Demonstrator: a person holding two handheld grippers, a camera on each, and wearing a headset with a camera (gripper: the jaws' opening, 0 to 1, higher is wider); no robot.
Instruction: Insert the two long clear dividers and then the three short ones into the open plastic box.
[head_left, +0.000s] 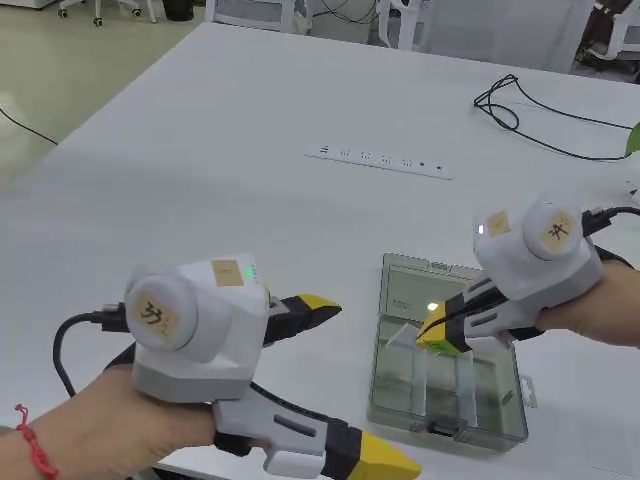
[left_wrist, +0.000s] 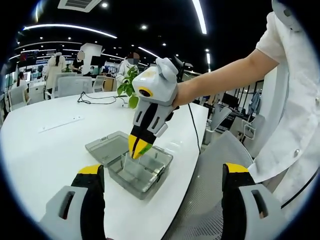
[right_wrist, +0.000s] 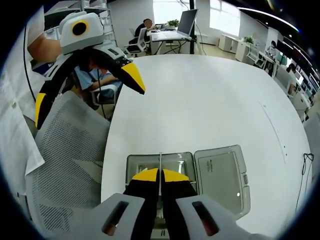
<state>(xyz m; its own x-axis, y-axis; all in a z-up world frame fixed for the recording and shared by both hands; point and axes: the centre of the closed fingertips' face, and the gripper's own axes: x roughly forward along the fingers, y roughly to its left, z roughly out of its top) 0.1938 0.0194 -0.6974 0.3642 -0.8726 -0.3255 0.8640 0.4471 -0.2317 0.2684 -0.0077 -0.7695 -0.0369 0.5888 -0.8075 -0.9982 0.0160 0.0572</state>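
The open clear plastic box (head_left: 497, 421) lies near the table's front edge, its lid (head_left: 412, 285) folded flat behind it. Clear dividers (head_left: 421, 382) stand inside it. My right gripper (head_left: 438, 337) hangs just above the box, shut on a clear divider (head_left: 403, 336). In the right gripper view that divider (right_wrist: 160, 161) shows edge-on as a thin line between the closed tips (right_wrist: 160, 175), over the box (right_wrist: 142, 162). My left gripper (head_left: 355, 385) is held left of the box, open and empty. The left gripper view looks between its spread jaws (left_wrist: 162, 170) at the box (left_wrist: 150, 180) and the right gripper (left_wrist: 139, 147).
A white power strip (head_left: 380, 160) lies mid-table and a black cable (head_left: 530, 115) at the far right. A grey mesh chair (right_wrist: 70, 150) stands by the table's near edge. The box lid (right_wrist: 220, 175) lies flat beside the tray.
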